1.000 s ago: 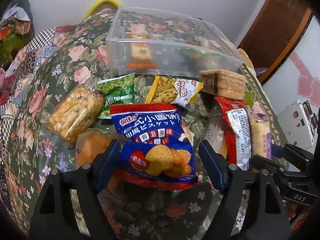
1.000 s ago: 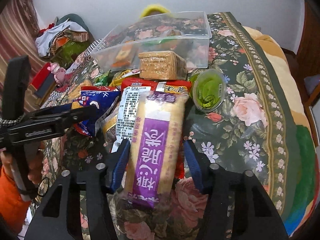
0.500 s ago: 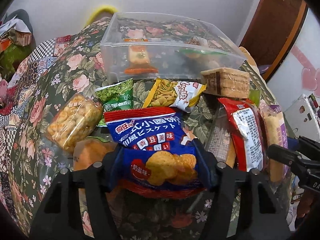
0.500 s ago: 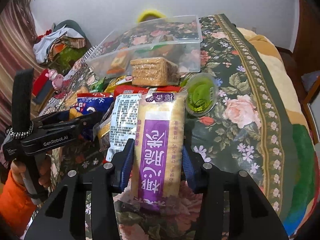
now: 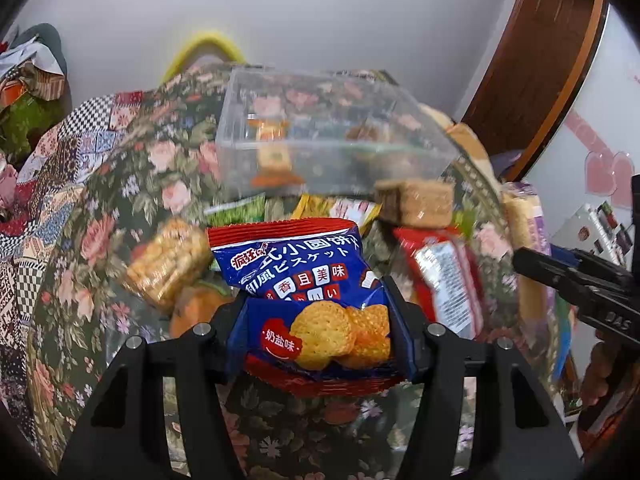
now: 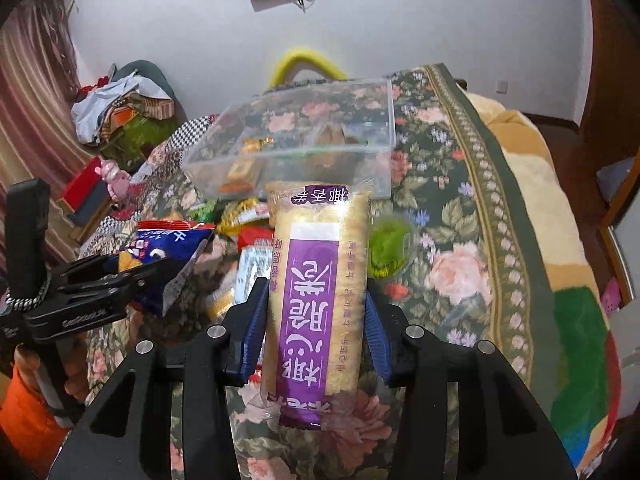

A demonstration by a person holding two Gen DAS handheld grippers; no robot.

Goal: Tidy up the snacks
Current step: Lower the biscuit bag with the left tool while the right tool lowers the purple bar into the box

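listing by size, all placed against the clear plastic bin (image 5: 336, 148).

floral cloth (image 6: 472, 248): covers the surface under the bin and the whole snack pile.

clear plastic bin: open-topped, a few small packets already inside; judged the destination for the rest.

purple wafer pack (image 6: 318, 304): long, in front of the bin, clamped across its width by the right gripper (image 6: 316, 336), apparently raised off the pile for carrying to the bin.

blue biscuit bag (image 5: 308, 300): in front of the bin, pinched at its lower half by the left gripper (image 5: 318, 340); the bag bulges between the pads, so the hold looks firm.

red packet (image 5: 444, 276): loose, in front of the bin's right end.

clear bag of corn puffs (image 5: 168, 264): loose, front-left of the bin.

brown wafer block (image 5: 414, 202): just before the bin's right corner.

green jelly cup (image 6: 390, 252): right of the purple pack, unheld.
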